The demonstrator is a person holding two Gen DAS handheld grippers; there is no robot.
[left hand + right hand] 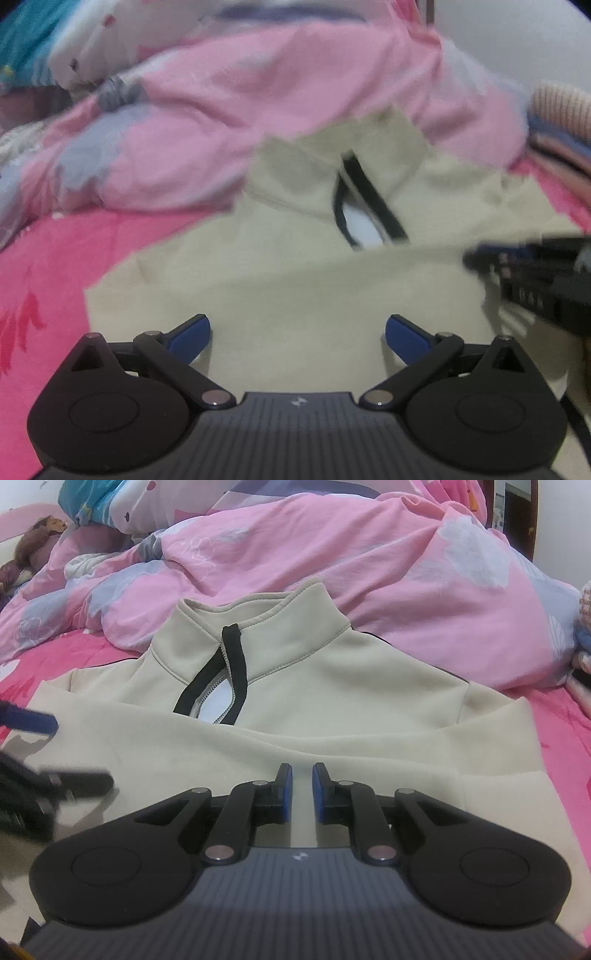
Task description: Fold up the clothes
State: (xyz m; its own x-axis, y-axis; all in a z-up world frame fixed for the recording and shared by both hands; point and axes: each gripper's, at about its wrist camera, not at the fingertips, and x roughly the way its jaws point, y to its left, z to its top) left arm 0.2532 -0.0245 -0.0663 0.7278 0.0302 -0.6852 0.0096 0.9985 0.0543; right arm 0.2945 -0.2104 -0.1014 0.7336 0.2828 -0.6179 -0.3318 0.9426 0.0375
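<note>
A cream zip-neck jacket (332,686) lies flat on the pink bed, collar away from me, its black-edged zipper (225,672) partly open. A sleeve or folded band (332,753) lies across its lower body. My right gripper (303,786) hovers over this band with its blue pads close together, a narrow gap left, holding nothing I can see. My left gripper (297,332) is wide open above the jacket (295,280), empty. The view is blurred. The right gripper shows at the left wrist view's right edge (532,273); the left gripper shows at the right wrist view's left edge (33,720).
A rumpled pink and blue duvet (369,565) lies heaped just behind the collar. The pink bedsheet (48,280) lies to both sides. A brown soft toy (33,542) lies at the far left. Folded striped clothing (561,122) lies at the right.
</note>
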